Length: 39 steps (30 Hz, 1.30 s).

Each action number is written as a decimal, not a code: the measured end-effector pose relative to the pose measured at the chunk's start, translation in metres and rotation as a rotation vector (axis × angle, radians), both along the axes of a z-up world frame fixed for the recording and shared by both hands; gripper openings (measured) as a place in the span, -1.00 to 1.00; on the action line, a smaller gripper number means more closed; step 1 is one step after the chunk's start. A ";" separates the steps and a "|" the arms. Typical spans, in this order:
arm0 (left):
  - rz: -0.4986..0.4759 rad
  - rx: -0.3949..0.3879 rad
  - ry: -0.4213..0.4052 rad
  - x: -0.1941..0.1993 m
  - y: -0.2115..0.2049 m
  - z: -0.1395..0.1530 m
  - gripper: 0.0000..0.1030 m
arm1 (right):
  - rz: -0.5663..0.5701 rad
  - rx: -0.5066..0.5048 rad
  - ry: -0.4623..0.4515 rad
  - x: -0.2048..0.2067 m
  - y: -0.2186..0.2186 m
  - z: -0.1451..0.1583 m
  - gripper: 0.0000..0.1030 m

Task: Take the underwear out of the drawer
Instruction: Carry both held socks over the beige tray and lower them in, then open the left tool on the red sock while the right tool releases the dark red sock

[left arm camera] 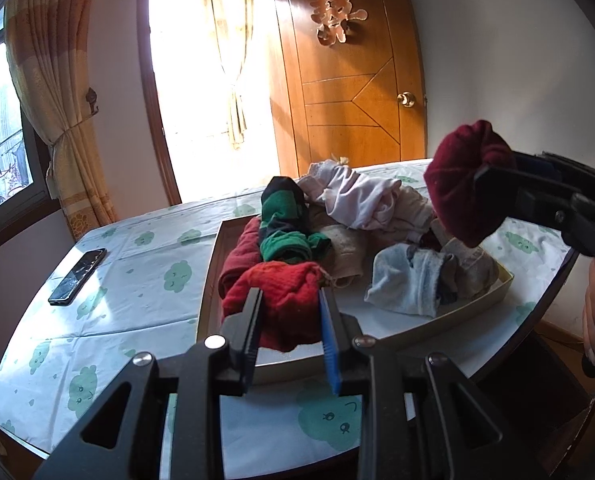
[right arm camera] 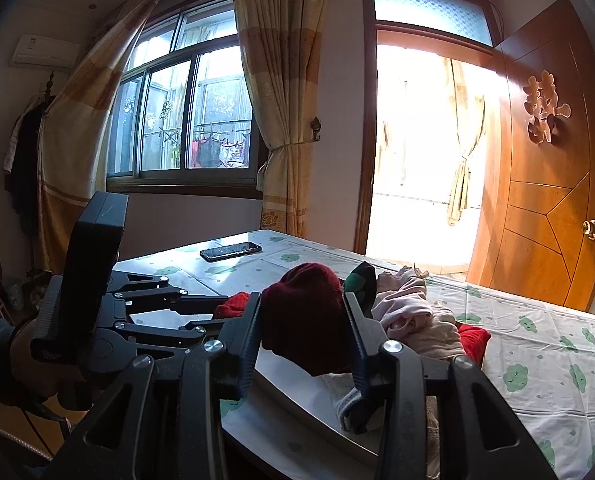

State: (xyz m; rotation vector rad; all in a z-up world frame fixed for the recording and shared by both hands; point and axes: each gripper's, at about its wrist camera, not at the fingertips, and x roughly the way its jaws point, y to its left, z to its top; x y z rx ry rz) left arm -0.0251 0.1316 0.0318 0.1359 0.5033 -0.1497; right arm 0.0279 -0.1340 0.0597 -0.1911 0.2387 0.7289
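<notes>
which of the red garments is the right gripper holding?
The dark maroon bundle, clamped in the right gripper above the drawer. The brighter red piece sits in the left gripper.

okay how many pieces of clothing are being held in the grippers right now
2. The left gripper pinches a bright red garment at the drawer's near edge; the right gripper holds a dark maroon garment lifted above the pile. More folds may be hidden.

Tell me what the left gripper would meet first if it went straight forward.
Probably the green-and-black garment on the pile, just beyond the red cloth its fingers hold; depth is unclear.
</notes>
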 end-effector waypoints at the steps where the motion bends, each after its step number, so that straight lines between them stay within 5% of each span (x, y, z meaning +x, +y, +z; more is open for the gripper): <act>1: 0.004 -0.002 0.012 0.005 0.002 -0.001 -0.50 | -0.004 -0.006 0.012 0.006 0.002 -0.001 -0.20; 23: 0.015 -0.018 0.193 0.067 0.013 -0.031 -0.50 | -0.046 -0.129 0.244 0.077 0.050 -0.045 -0.18; 27: 0.024 -0.012 0.197 0.066 0.011 -0.031 -0.15 | -0.046 -0.157 0.278 0.081 0.053 -0.054 -0.16; 32: 0.028 -0.011 0.197 0.059 0.013 -0.032 0.07 | -0.069 -0.145 0.294 0.080 0.046 -0.056 0.21; 39: 0.035 -0.031 0.108 0.018 0.008 -0.014 0.35 | -0.125 -0.094 0.257 0.056 0.020 -0.044 0.28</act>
